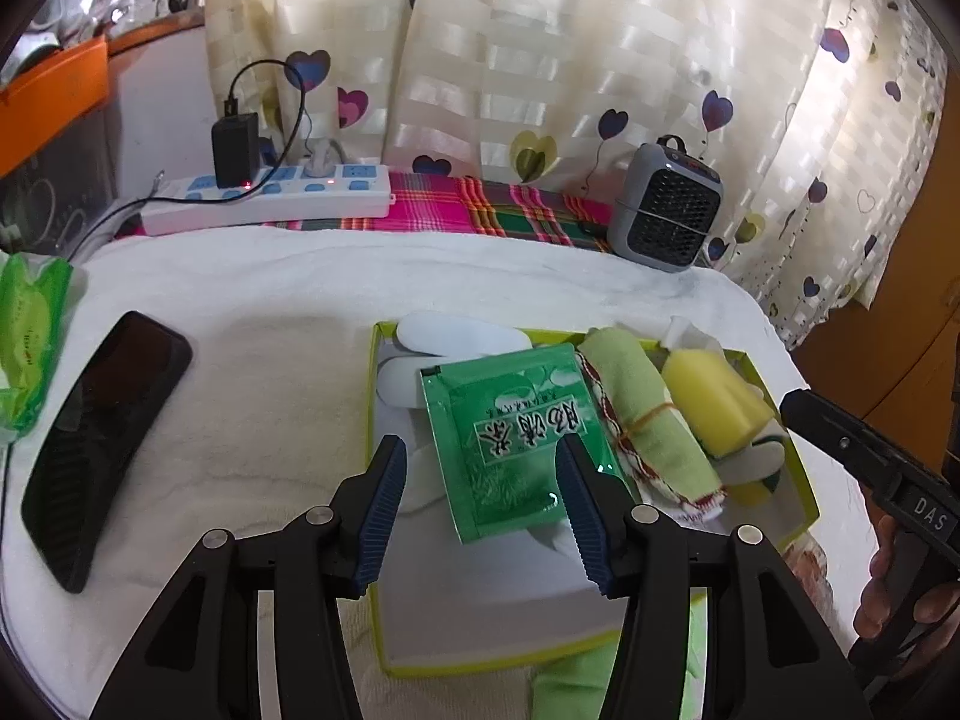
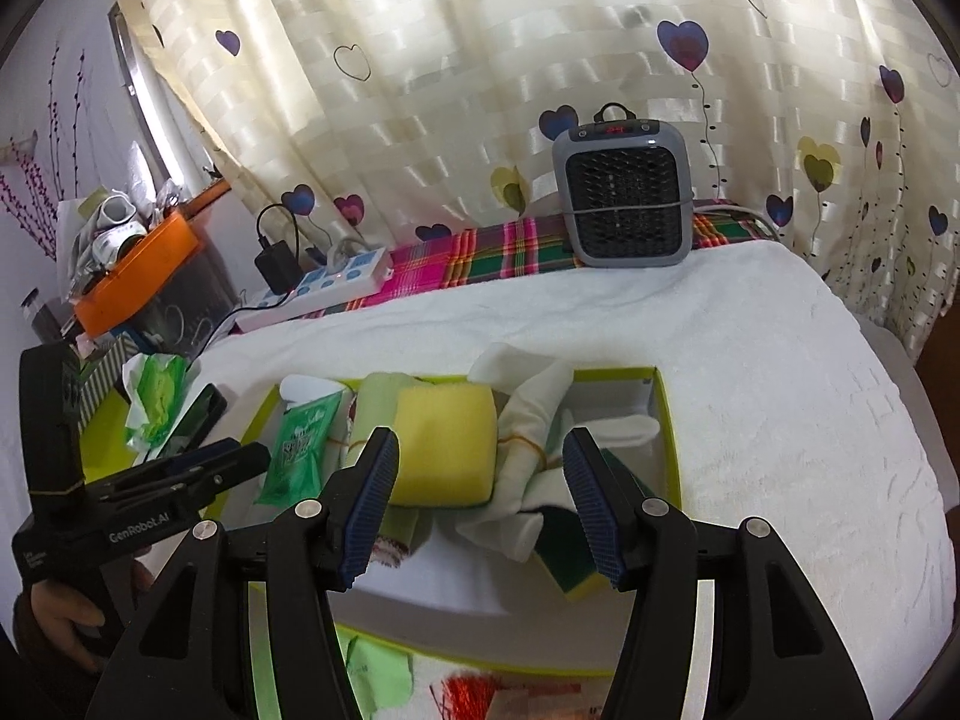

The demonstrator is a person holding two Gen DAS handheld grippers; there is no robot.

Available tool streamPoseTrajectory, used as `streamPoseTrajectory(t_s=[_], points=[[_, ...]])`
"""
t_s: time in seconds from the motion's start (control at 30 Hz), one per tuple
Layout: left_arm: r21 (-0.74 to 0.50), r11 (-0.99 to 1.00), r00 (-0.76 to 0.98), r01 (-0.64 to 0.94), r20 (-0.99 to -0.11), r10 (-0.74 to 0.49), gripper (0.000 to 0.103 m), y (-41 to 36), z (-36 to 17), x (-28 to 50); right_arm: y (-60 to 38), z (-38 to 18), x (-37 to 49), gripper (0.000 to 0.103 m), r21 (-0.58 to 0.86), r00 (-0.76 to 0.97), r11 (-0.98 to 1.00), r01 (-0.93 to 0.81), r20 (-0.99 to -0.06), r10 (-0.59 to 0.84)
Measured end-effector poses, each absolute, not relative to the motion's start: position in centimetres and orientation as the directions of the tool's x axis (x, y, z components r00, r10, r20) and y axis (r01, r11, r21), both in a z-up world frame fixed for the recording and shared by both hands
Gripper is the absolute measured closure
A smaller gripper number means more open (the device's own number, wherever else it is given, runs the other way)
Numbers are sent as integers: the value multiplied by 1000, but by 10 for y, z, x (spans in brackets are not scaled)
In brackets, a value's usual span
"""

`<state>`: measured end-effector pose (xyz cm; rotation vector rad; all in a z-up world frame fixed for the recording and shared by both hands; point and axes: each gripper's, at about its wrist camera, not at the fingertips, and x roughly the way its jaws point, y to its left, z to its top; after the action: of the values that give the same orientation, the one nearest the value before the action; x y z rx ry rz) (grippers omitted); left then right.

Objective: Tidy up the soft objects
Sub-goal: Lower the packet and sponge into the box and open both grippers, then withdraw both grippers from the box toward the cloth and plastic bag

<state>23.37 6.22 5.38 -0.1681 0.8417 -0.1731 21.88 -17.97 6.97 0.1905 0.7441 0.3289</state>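
Soft objects gathered in a shallow box with lime-green rim (image 1: 807, 489) on a white towel (image 1: 270, 372) covering the table. Contents, from the left wrist view: green sachet (image 1: 519, 438) with printed characters, lying flat over white padded pieces (image 1: 456, 333); rolled pale-green cloth (image 1: 648, 420) bound by a rubber band, just beside the sachet; yellow sponge (image 1: 714, 402) touching the cloth roll on its far side; white sock (image 2: 528, 414) draped beside the sponge, seen from the right wrist view. Left tongs (image 1: 480, 468) apart, hovering over the sachet, nothing clamped, pads clear of it. Right tongs (image 2: 480, 474) likewise apart, poised above the sponge and the sock, gripping nothing. Outside the box: black phone (image 1: 102, 438) flat on the towel, well apart from the box; green tissue pack (image 1: 30, 336) near the phone; white power strip (image 1: 270, 198) with black charger plugged in, on plaid cloth (image 1: 504, 207) at the back; small grey heater (image 2: 627, 195) upright before the heart-patterned curtain (image 1: 600, 48). Hand (image 1: 900, 582) visible on the right tongs' handle.
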Motion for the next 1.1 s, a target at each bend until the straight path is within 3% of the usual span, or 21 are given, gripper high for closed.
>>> streamPoseTrajectory(t_s=[0.8,1.1], points=[[-133,983,689,125,-701,-183,52,43,67,154,-186,76,151,45,248,715,939,-239,-609,342],[-161,971,653,175,-720,-237,52,33,53,136,-205,67,123,45,220,714,951,-216,-629,307]])
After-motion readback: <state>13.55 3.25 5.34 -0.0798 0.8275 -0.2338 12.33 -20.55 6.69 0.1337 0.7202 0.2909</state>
